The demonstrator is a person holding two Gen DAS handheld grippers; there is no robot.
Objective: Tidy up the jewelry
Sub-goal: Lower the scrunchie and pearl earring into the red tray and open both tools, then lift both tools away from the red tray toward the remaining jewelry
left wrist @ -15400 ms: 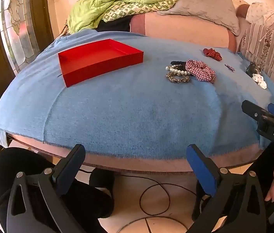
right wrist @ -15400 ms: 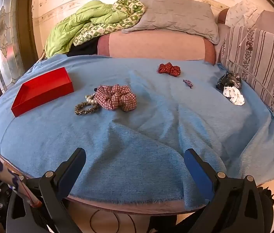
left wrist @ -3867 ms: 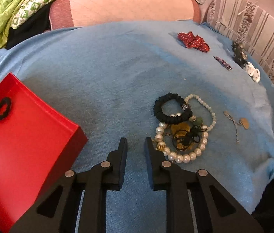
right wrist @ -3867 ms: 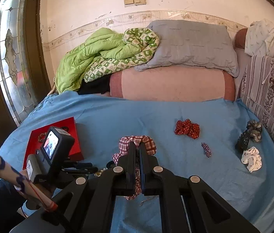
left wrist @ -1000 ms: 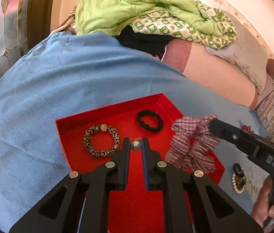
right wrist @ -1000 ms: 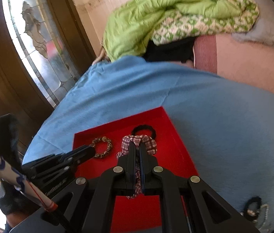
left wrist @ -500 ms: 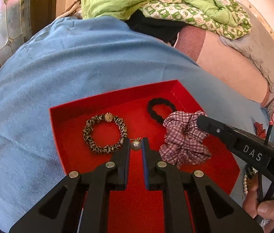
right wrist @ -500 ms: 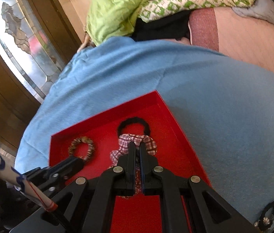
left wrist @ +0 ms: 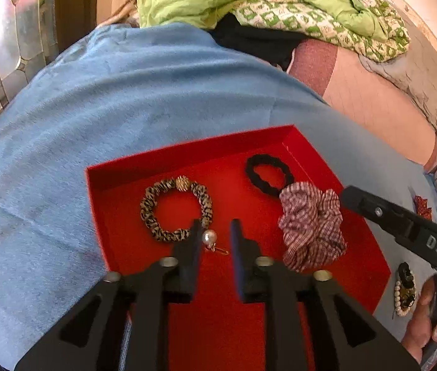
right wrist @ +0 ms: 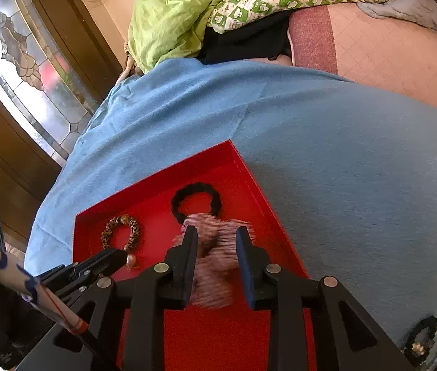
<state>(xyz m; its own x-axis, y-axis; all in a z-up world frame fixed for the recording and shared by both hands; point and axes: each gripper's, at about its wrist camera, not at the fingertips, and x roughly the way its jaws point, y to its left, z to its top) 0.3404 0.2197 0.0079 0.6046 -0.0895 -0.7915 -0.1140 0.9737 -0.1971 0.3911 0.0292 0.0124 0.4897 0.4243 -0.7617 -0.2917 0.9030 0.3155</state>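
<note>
My left gripper (left wrist: 215,238): I have just been opening its jaws. They stand a little apart over the red tray (left wrist: 116,173). They do not press on anything now.
Pearl earring (left wrist: 209,237): it sits between my left jaws, right by the left one. Its gold hook lies on the tray floor.
My right gripper (right wrist: 217,245): I have just been opening its jaws too. They stand a little apart. The pads do not squeeze anything.
Checked scrunchie (left wrist: 311,225): it lies in the tray near the right edge. In my right view it is blurry and sits between the jaws.
Black hair tie (left wrist: 269,174): it is in the far right corner of the tray, touching the scrunchie.
Leopard bracelet (left wrist: 175,210): it lies flat near the tray's far left corner.
Red tray: it sits on the blue blanket (left wrist: 125,92).
Leftover jewelry pile (left wrist: 405,287): it lies on the blanket, just past the tray's right edge.
</note>
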